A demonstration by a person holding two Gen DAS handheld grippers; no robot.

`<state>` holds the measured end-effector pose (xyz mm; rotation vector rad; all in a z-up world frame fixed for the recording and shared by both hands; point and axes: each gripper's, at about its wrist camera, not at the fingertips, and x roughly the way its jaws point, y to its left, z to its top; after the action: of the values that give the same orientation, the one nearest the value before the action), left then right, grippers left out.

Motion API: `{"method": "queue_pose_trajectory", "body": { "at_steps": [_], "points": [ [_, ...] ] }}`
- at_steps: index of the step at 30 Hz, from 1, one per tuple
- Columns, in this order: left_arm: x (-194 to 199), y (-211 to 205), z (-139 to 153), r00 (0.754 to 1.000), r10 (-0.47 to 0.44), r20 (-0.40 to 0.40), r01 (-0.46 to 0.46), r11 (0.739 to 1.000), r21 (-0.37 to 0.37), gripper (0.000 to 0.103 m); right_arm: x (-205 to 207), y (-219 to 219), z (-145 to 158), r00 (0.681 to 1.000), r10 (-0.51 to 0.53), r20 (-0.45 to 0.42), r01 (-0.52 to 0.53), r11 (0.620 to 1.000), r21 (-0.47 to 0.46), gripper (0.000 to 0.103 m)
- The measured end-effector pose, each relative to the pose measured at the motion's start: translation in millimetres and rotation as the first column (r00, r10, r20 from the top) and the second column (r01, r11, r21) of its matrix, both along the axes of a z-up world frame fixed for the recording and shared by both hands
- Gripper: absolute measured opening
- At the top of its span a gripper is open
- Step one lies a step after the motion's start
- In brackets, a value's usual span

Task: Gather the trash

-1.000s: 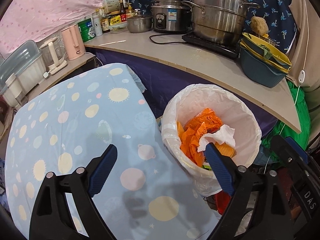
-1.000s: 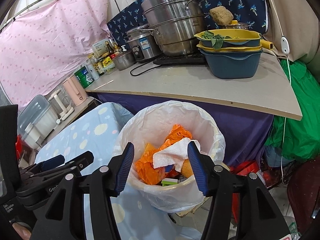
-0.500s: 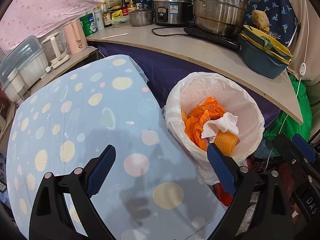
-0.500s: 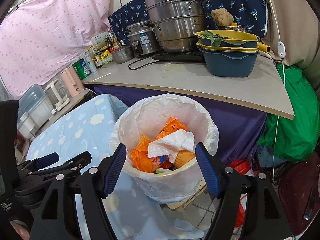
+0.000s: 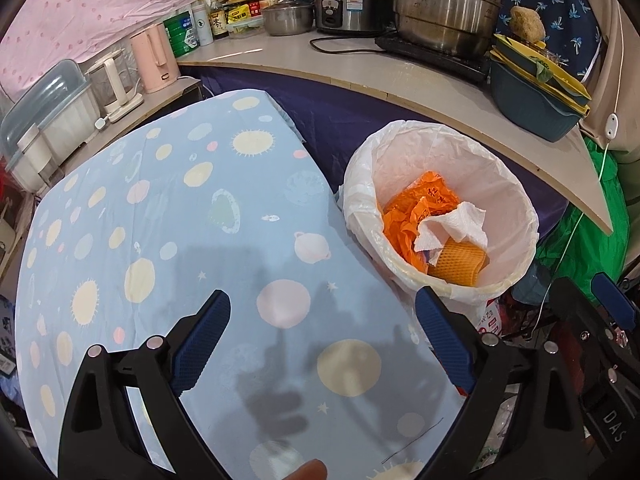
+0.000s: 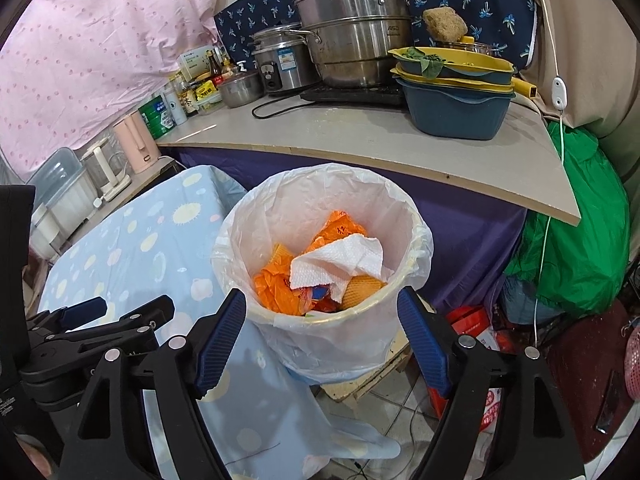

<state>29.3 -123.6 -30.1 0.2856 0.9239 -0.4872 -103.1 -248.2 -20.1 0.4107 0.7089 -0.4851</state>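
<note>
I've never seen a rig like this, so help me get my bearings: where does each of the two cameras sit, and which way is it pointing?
Left wrist view: sits on the left gripper, looking forward and down over the blue spotted tablecloth; its open blue-padded fingers and a fingertip show.
Right wrist view: sits on the right gripper, tilted down at the lined trash bin; its fingers, which have just been opening with nothing between them, show, with the left gripper beside them.
Both share the bin, the paper towel, the tablecloth and the counter.

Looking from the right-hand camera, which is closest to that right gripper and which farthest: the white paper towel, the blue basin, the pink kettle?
From the right gripper, open and empty:
1. White paper towel, in the bin just ahead.
2. Blue basin, on the counter, upper right.
3. Pink kettle, far left; close to the basin's range.
</note>
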Motion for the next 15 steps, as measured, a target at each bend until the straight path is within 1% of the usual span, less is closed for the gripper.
{"method": "queue_pose_trajectory", "body": {
  "at_steps": [15],
  "points": [
    [-1.1,3.0,-8.7,0.999,-0.002,-0.038,0.003,0.999,0.037,0.089,-3.5,0.4,-11.6,0.998,-0.015,-0.057,0.016,1.000,0.007,0.076]
  ]
}}
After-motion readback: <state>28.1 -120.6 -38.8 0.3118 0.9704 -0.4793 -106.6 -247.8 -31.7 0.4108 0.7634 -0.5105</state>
